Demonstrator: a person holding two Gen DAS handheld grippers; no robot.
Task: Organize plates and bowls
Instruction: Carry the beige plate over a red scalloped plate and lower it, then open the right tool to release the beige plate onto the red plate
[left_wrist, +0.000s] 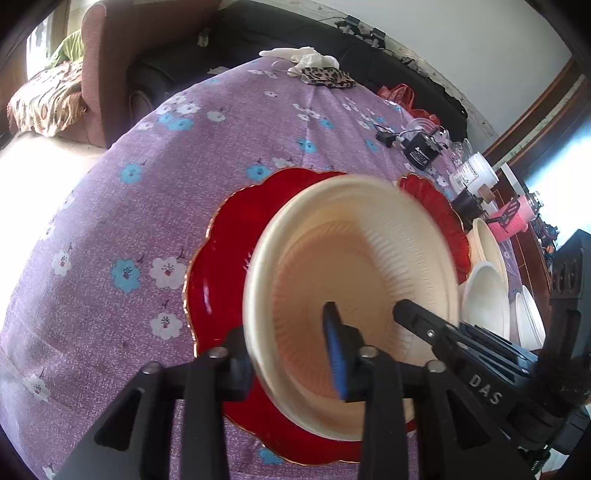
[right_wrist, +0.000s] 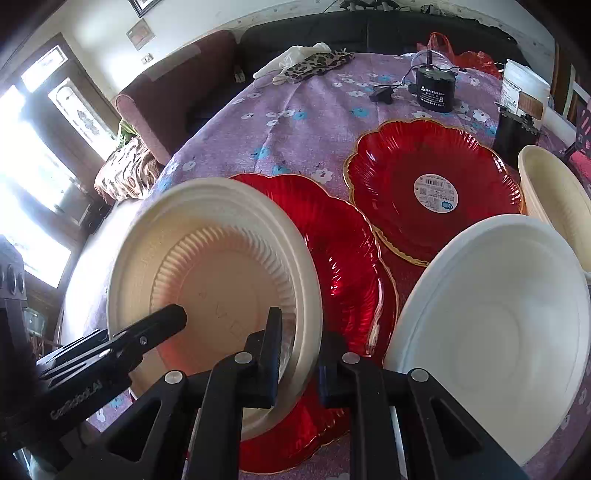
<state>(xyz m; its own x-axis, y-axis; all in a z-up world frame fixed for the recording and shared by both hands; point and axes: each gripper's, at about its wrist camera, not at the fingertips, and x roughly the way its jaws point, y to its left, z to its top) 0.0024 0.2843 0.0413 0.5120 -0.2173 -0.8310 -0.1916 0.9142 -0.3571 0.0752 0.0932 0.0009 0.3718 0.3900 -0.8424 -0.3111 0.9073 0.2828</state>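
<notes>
A cream ribbed plate (left_wrist: 354, 266) (right_wrist: 221, 266) hangs tilted over a red flower-shaped plate (left_wrist: 221, 258) (right_wrist: 343, 251) on the purple floral tablecloth. My right gripper (right_wrist: 303, 332) is shut on the cream plate's right rim. My left gripper (left_wrist: 284, 332) straddles the opposite rim with its blue pad standing clear of it, so it is open. Each gripper's black fingers (left_wrist: 417, 321) (right_wrist: 166, 325) show over the plate in the other's view. A second red plate (right_wrist: 436, 192) (left_wrist: 432, 206) with a round sticker lies behind to the right.
A white bowl (right_wrist: 491, 325) (left_wrist: 484, 295) and a cream bowl (right_wrist: 554, 195) (left_wrist: 487, 240) sit to the right. Behind them stand a black device with cables (right_wrist: 434, 92), a white jar (right_wrist: 524, 88) and a leopard-print cloth (right_wrist: 317, 62). The table edge (right_wrist: 85, 258) drops off on the left.
</notes>
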